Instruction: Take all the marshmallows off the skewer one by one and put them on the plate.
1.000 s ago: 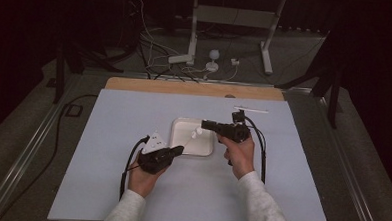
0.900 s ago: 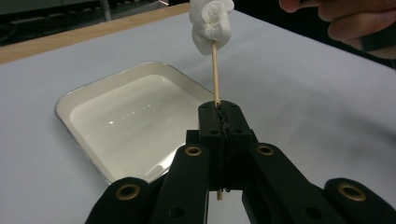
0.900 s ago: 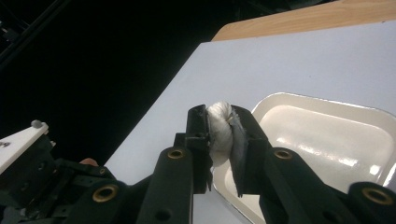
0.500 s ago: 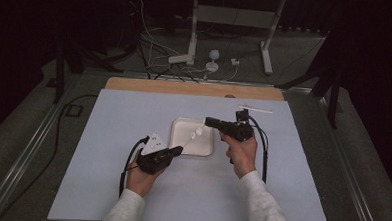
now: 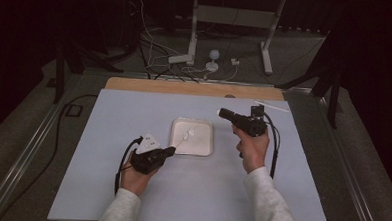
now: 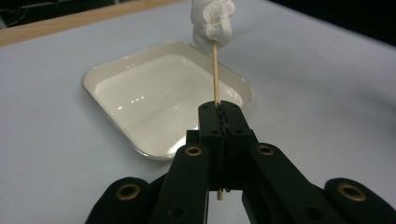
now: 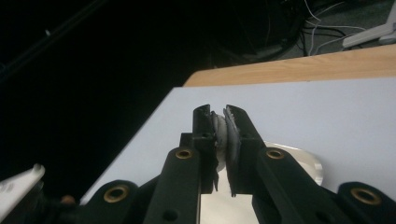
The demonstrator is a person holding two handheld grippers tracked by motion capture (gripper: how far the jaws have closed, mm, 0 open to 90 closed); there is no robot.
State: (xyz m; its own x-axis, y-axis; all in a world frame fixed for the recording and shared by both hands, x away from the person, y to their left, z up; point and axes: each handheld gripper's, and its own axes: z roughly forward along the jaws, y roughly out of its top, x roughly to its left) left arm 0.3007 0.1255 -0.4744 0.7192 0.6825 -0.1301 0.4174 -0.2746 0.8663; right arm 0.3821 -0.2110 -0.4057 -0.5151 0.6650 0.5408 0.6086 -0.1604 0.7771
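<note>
The wooden skewer point(image 6: 215, 70) with a white marshmallow point(image 6: 212, 21) at its far end stays pinched in the left tool point(image 6: 220, 111), held over the near edge of the white tray point(image 6: 116, 77) as before. The right tool point(image 5: 224, 112), pressed together with flattened white bits between its pads, has drifted right and up, away from the tray, above the desk point(image 5: 134, 108).
</note>
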